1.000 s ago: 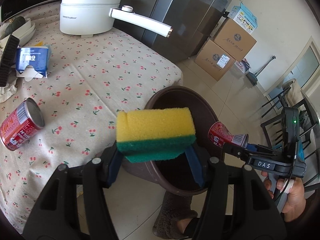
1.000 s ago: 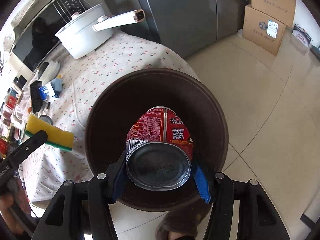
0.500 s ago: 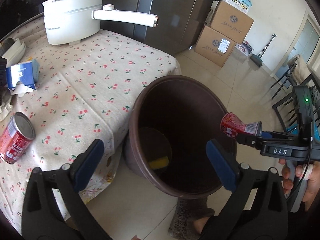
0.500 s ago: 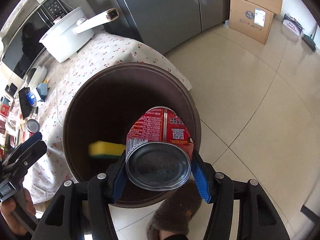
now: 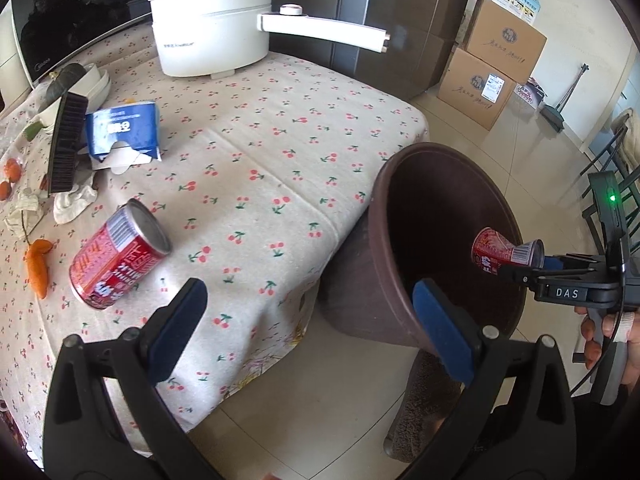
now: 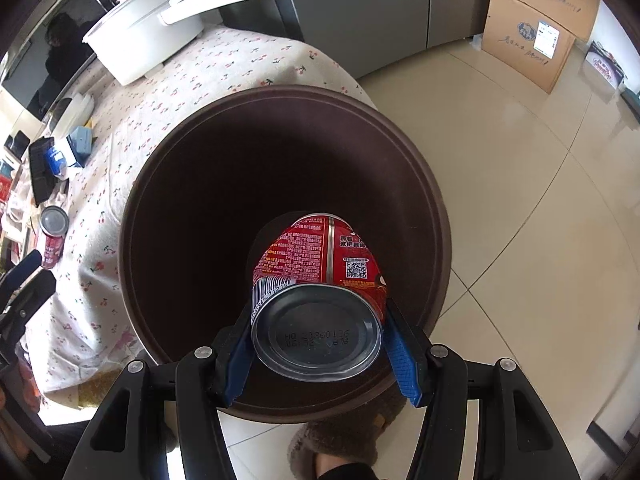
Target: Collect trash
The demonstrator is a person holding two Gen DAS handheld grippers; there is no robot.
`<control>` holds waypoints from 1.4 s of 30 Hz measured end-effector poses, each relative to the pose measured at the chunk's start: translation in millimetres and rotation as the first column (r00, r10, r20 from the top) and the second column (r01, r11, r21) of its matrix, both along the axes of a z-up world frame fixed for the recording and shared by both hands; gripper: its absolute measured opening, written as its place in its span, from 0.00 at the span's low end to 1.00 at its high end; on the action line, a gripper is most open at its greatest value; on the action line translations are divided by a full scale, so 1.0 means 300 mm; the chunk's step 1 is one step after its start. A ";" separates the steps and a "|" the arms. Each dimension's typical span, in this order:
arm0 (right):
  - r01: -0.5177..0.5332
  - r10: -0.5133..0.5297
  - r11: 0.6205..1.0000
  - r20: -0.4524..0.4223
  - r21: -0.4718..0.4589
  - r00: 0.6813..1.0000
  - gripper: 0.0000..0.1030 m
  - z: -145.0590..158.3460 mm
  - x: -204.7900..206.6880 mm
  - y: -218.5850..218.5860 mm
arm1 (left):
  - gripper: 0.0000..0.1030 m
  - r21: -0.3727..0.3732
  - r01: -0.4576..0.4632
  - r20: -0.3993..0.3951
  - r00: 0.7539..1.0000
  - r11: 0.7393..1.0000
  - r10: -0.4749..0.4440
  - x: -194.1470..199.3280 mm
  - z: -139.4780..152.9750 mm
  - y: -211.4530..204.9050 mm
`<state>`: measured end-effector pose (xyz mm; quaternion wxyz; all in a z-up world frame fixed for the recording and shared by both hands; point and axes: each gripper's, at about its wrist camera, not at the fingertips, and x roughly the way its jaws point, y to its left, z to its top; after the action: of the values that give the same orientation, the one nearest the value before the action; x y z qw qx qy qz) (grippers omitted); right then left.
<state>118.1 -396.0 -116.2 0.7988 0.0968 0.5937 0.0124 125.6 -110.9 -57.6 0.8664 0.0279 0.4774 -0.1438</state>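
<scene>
Right gripper (image 6: 320, 344) angled steeply down, clenching a dented red tin can (image 6: 320, 280) over the round brown bin (image 6: 424, 184).
Left gripper (image 5: 308, 320) spread wide, empty, over the cherry-print tablecloth's (image 5: 260, 160) near edge.

Glossy beige tile floor (image 6: 520, 184), steel fridge (image 5: 400, 20), stacked cardboard boxes (image 5: 496, 64)

bin (image 6: 280, 128) bottom hidden in darkness, behind can (image 6: 320, 264).
</scene>
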 end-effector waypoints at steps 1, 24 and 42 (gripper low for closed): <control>-0.003 0.003 1.000 -0.004 -0.003 1.000 0.59 -0.003 0.005 0.010 | 0.99 0.000 -0.011 -0.001 1.000 1.000 0.011 -0.001 0.003 0.022; -0.074 0.072 0.997 0.086 0.015 0.994 0.74 0.174 0.076 0.309 | 0.99 -0.026 -0.185 -0.039 0.982 0.982 0.183 -0.049 0.053 0.413; -0.241 0.242 0.970 0.155 -0.026 0.958 0.79 0.264 0.132 0.687 | 0.99 -0.017 -0.330 -0.071 0.942 0.944 0.328 -0.098 0.036 0.747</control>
<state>157.7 -189.9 -36.9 0.8358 0.0197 0.5364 0.1154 96.2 113.2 -46.8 0.8620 -0.0693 0.5021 -0.0046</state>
